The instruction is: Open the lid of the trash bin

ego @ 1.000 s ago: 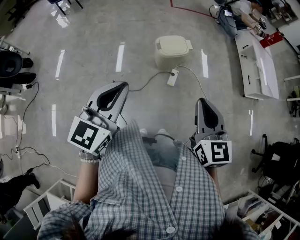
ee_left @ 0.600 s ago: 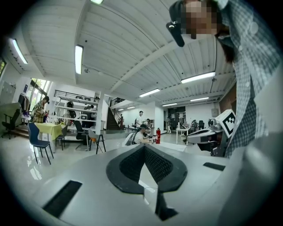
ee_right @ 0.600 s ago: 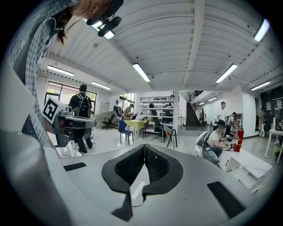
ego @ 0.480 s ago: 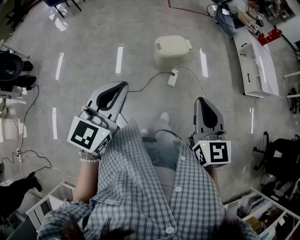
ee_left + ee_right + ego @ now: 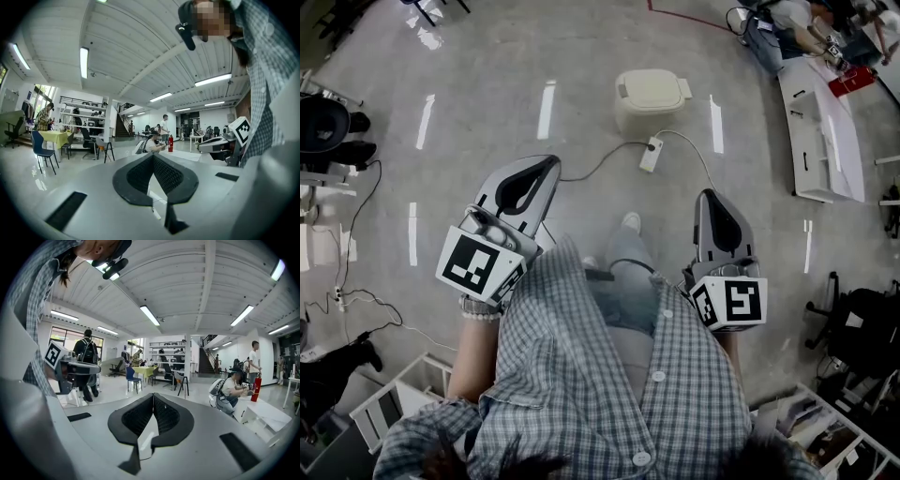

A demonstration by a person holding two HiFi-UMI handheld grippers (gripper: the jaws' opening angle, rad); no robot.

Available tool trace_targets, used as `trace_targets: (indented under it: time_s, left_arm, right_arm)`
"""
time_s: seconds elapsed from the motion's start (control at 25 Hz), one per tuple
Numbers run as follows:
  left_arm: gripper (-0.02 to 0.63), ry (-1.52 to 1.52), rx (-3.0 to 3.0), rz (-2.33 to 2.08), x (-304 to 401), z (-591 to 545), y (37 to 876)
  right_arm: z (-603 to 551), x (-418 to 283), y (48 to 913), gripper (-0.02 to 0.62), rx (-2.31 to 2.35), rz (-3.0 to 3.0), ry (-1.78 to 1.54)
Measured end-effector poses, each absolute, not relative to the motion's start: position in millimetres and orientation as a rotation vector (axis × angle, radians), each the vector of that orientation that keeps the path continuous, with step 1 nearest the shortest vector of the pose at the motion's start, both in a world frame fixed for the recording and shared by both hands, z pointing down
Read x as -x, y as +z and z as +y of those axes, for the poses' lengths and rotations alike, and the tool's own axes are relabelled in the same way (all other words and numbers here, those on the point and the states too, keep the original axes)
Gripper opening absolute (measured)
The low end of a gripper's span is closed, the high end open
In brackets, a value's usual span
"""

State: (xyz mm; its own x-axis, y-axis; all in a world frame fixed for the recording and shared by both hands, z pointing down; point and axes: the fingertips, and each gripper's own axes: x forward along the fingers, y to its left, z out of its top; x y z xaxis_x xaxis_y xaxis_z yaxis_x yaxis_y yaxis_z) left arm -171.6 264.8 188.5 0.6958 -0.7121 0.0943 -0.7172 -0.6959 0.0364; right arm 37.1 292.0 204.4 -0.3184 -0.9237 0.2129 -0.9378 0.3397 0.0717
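Trash bin (image 5: 643, 119) on floor (image 5: 487, 56), lid (image 5: 652, 87) down. Left gripper (image 5: 546, 165) and right gripper (image 5: 709, 196) both well short of bin, fingers (image 5: 140, 176) closed together, empty

One trash bin (image 5: 649, 97), two claws (image 5: 546, 164) (image 5: 709, 195)

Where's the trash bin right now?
In the head view, the trash bin stands on the floor near the top middle, ahead of the person, just beyond the white power strip.
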Motion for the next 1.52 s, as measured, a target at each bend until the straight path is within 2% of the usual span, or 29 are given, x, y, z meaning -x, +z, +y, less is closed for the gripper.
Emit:
trace_targets:
  time_s: [0.64,1.2,1.52]
  left_arm:
    - [0.005,0.121,-2.762,-1.337,122,189,183]
    - [0.005,0.139,-2.754,-1.396,75,133,180]
    - [0.005,0.162,-2.733,-1.386,57,126,189]
  right_arm:
    - [188,-82,203,0.020,-1.527,-2.490,0.084]
    - [133,-153,206,0.020,-1.549,-2.476,0.077]
    - [119,-171,214,0.020,-1.532,-2.474,0.095]
